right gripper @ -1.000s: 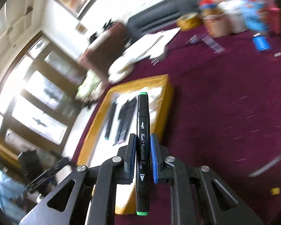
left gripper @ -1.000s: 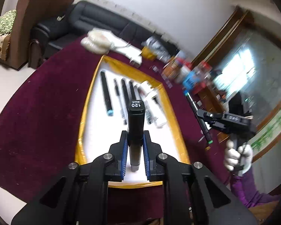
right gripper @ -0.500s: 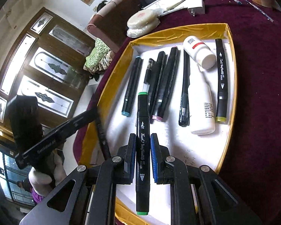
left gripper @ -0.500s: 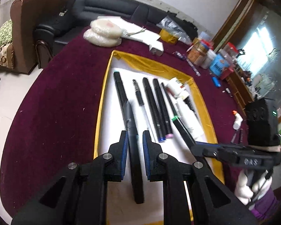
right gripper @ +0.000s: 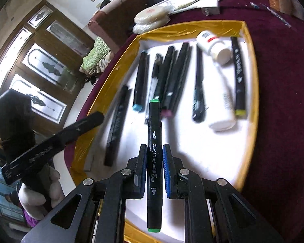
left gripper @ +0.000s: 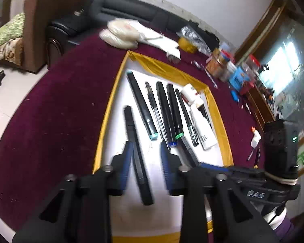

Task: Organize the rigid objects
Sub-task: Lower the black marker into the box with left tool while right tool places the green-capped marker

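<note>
Markers fill the left wrist view: the left gripper (left gripper: 145,147) has its jaws opening around a black marker (left gripper: 136,154) that lies between them on the white floor of the yellow-rimmed tray (left gripper: 109,109), pads clear of it. From twelve to one o'clock of it lies a row of pens (left gripper: 166,109) (capped ends toward the camera). The tray sits on the maroon counter (left gripper: 60,111).

Right wrist view: the right gripper (right gripper: 154,167) has its jaws clamped on a green-capped marker (right gripper: 154,154), held above the tray's white floor. At ten o'clock lies the black marker, at two o'clock a white bottle (right gripper: 213,45).
</note>
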